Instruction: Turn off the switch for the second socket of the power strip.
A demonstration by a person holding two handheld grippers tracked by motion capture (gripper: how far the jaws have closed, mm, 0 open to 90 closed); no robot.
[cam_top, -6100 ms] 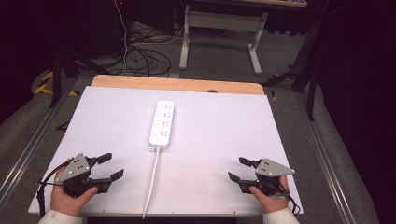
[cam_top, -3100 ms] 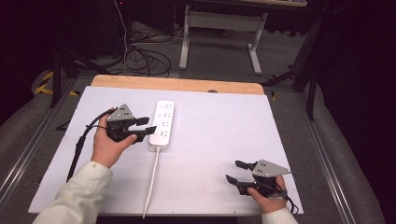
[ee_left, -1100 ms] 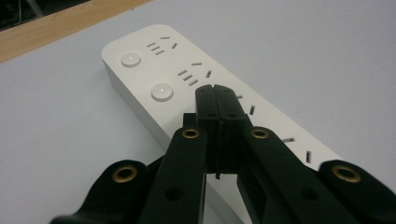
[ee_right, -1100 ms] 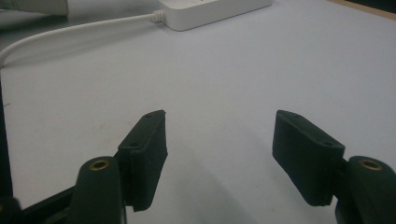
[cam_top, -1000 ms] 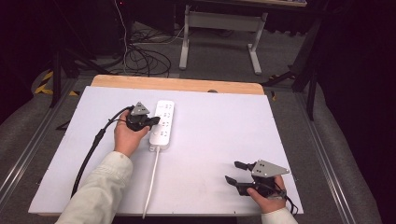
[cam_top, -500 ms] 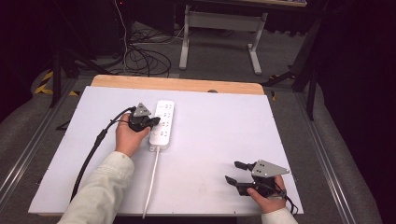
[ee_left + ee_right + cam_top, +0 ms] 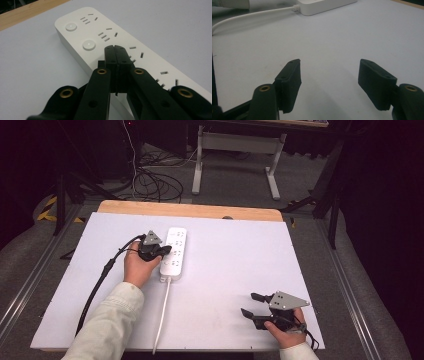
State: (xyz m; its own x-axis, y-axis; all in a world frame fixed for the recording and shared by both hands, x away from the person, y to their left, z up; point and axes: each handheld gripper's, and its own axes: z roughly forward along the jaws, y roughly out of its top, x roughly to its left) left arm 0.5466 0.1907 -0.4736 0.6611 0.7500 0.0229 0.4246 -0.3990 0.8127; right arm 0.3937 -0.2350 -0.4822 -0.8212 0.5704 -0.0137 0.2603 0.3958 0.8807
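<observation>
the left gripper (image 7: 115, 48), jaws pressed together, rests its tip on the strip (image 7: 173, 251) at far centre-left, seemingly pressing a switch (image 7: 89, 45). next: push straight down, then lift. right gripper (image 7: 251, 305) idles spread, near right.

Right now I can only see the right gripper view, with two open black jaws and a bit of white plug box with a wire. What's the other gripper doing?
Observer: The left gripper is closed, with its tip over the top of the power strip. I can't tell if it's pressing.
Operator: Is there anything to push on there?
Observer: Yes. Two round buttons sit in a row just ahead of the tip.
Operator: And where's my gripper on the table?
Observer: From the high view, the right gripper is near the front right corner of the white table, well apart from the strip.
</observation>
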